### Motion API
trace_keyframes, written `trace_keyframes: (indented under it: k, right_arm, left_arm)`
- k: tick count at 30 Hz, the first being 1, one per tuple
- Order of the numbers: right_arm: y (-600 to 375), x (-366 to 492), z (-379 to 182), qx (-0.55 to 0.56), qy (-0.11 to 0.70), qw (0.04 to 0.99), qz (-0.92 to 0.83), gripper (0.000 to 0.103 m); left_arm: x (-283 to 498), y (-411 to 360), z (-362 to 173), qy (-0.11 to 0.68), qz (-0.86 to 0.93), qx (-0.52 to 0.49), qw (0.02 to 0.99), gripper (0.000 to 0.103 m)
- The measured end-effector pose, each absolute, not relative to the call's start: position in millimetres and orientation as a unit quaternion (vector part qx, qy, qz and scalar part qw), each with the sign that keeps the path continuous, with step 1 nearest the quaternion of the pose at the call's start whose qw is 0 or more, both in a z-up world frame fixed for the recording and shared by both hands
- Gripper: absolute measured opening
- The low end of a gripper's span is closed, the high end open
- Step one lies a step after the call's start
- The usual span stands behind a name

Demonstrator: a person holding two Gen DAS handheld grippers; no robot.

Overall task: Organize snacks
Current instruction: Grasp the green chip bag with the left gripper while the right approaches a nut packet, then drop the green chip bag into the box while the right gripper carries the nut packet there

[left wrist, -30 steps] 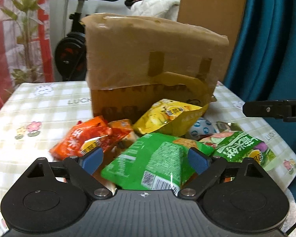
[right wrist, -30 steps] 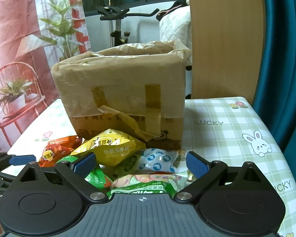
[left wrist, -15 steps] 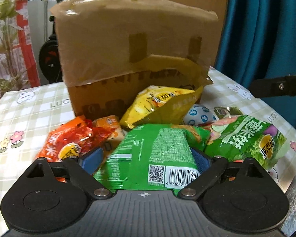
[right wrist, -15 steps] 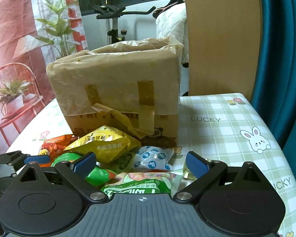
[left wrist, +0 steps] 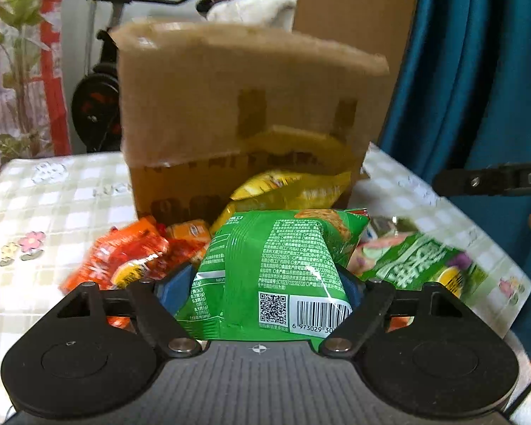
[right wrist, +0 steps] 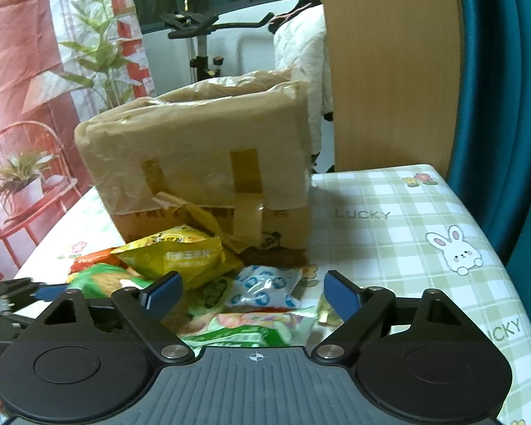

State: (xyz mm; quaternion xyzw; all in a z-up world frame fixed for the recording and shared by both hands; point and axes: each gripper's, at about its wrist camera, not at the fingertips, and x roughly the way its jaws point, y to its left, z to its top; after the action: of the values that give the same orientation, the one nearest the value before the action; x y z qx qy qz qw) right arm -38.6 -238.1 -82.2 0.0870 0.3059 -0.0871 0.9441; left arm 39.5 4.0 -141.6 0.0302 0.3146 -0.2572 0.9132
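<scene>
My left gripper [left wrist: 262, 288] is shut on a green snack bag [left wrist: 279, 269], barcode side toward the camera, held just above the snack pile. Behind it lie a yellow bag [left wrist: 286, 187], red-orange packets [left wrist: 124, 258] and a light green bag [left wrist: 417, 262]. A tall cardboard box [left wrist: 237, 106] wrapped in tape stands behind the pile. My right gripper [right wrist: 253, 292] is open and empty over a light green bag [right wrist: 240, 331], with a blue-white packet [right wrist: 265, 288] and the yellow bag [right wrist: 180, 255] just ahead. The box also shows in the right wrist view [right wrist: 201, 148].
The table has a green checked cloth [right wrist: 389, 219] with rabbits and "LUCKY" print. Its right edge runs by a teal curtain [right wrist: 502, 88]. An exercise bike [right wrist: 201, 35] and a wooden panel [right wrist: 389, 63] stand behind the table.
My left gripper has closed on the green snack bag and lifted it toward the camera. My right gripper has shifted slightly and stays open.
</scene>
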Motion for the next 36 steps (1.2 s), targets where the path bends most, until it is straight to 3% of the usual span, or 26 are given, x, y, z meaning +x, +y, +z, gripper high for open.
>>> trace_keyframes:
  k: [12, 19, 26, 31, 36]
  right_arm:
    - [-282.7, -31.8, -78.2, 0.057, 0.298, 0.949, -0.083, 0.063]
    - [-315.6, -21.6, -105.3, 0.059, 0.332, 0.936, -0.105, 0.044]
    - [-326.8, -10.6, -152.0, -0.009, 0.402, 0.908, -0.121, 0.045]
    - [-320.1, -14.0, -169.8, 0.010, 0.418, 0.905, -0.081, 0.044]
    - [-301.1, -7.4, -179.3, 0.004, 0.426, 0.903, -0.055, 0.031]
  left_arm:
    - [31.1, 14.1, -96.4, 0.232, -0.196, 0.007, 0.953, 0.084]
    - [38.2, 9.0, -86.2, 0.225, -0.181, 0.002, 0.957, 0.084]
    - [38.5, 20.2, -94.1, 0.241, -0.173, -0.007, 0.955, 0.084]
    - [36.2, 21.0, -98.1, 0.250, -0.172, -0.008, 0.953, 0.084]
    - [35.7, 21.0, -100.7, 0.254, -0.171, -0.005, 0.952, 0.084]
